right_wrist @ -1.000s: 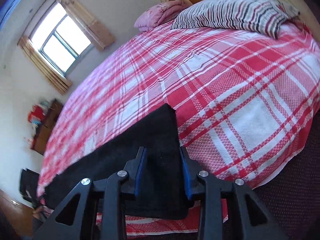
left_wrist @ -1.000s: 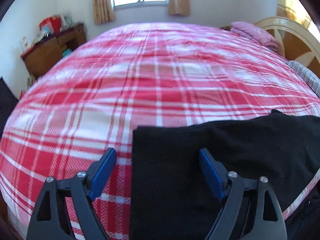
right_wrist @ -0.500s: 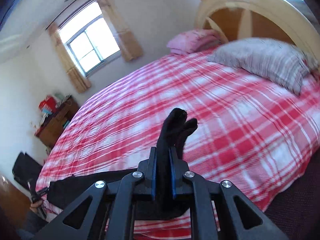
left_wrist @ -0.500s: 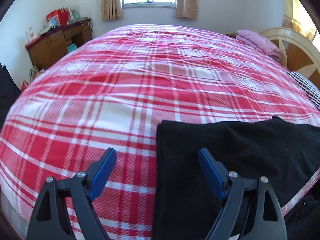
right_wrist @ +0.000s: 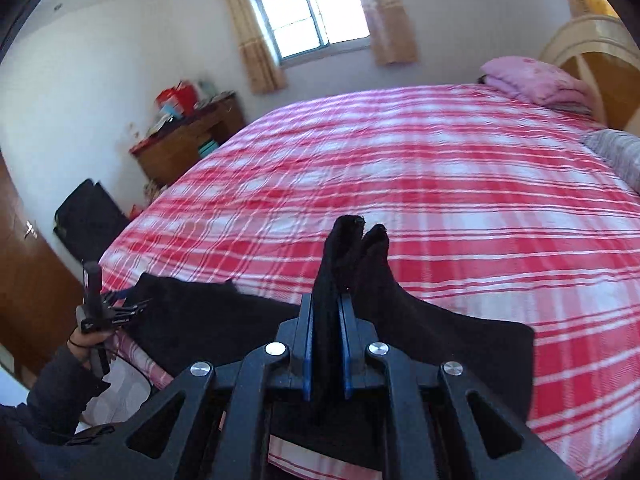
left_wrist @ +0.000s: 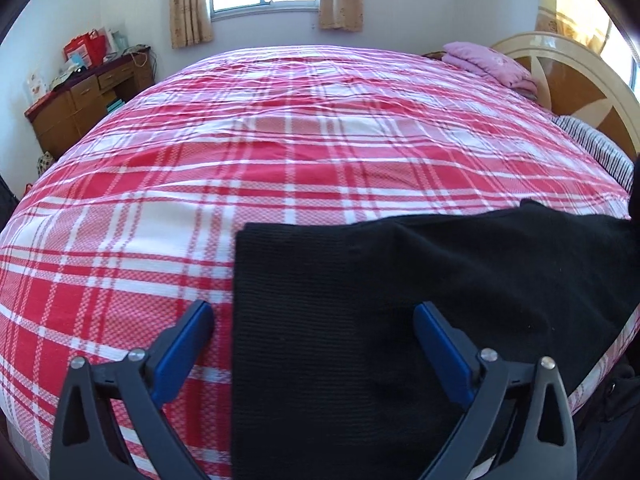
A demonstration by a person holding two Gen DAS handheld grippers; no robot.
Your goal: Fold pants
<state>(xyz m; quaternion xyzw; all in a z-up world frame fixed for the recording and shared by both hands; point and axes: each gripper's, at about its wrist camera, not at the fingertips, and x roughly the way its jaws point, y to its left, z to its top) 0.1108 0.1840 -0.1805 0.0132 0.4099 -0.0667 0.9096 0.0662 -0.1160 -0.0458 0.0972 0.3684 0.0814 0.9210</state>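
Black pants (left_wrist: pixel 400 300) lie along the near edge of a bed with a red and white plaid cover (left_wrist: pixel 280 152). My left gripper (left_wrist: pixel 314 320) is open and hovers over the pants' left end, its left finger over the cover and its right finger over the black cloth. My right gripper (right_wrist: pixel 327 312) is shut on the pants' other end (right_wrist: pixel 352 252) and holds a bunched fold lifted above the bed. The left gripper also shows in the right wrist view (right_wrist: pixel 132 306), held in a hand at the far left.
A pink folded blanket (left_wrist: pixel 492 62) and a striped pillow (left_wrist: pixel 596 144) lie by the headboard (left_wrist: pixel 580 76) at the right. A wooden desk (left_wrist: pixel 88 100) with clutter stands left of the bed. A black bag (right_wrist: pixel 88 216) leans by the wall.
My right gripper closed on the pants' end, lifted it and swung toward the left. My left gripper stayed open and shifted slightly over the pants' left end.
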